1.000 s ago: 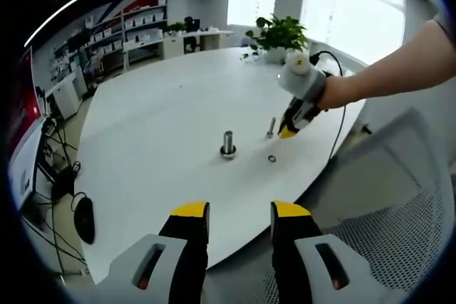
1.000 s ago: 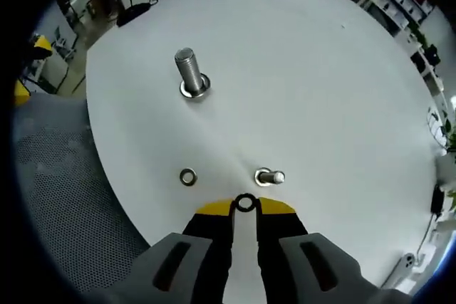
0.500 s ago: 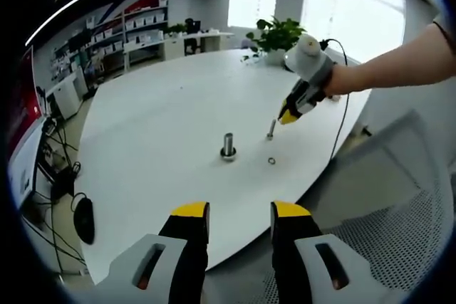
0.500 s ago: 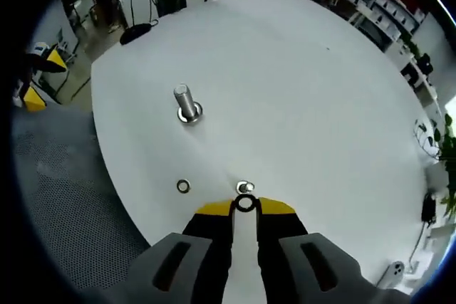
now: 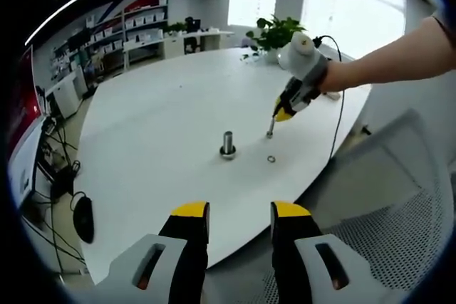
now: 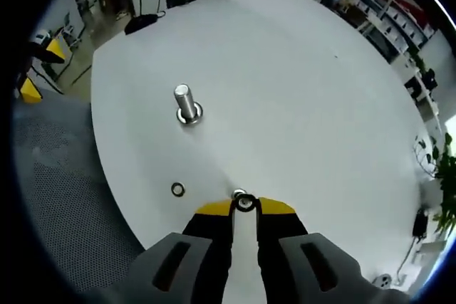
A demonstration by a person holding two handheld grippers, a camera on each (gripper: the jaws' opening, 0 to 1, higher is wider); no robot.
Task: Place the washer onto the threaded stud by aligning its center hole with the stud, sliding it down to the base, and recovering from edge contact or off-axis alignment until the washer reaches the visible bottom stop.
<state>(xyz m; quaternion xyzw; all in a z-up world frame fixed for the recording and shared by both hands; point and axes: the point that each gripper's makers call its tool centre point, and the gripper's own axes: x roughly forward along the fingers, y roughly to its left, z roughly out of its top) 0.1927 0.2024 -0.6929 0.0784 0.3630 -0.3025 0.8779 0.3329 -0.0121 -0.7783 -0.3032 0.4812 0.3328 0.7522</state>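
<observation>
Two studs stand on the counter point(image 6: 299, 76), and your right gripper point(image 6: 244, 206) hangs over the smaller stud point(image 6: 239, 194), with the washer point(image 6: 245, 203) pinched by its rim between the yellow tips, jaws nearly shut on it. To do this step well, judge the centring from the right gripper view: bring the washer's hole squarely over the stud top, level the ring so it is not canted, then lower straight along the stud's axis. If the rim catches the threads, I would back up a little, shift sideways and try again without forcing it. Let go only once the ring sits over the stud, so it can drop to the base. A bigger stud point(image 6: 186, 102) stands further in on the counter, and a spare washer point(image 6: 177, 189) lies flat near the counter's edge, apart from both studs. Your left gripper point(image 5: 239, 213) is held back off the counter, jaws parted with a clear gap, holding nothing.
</observation>
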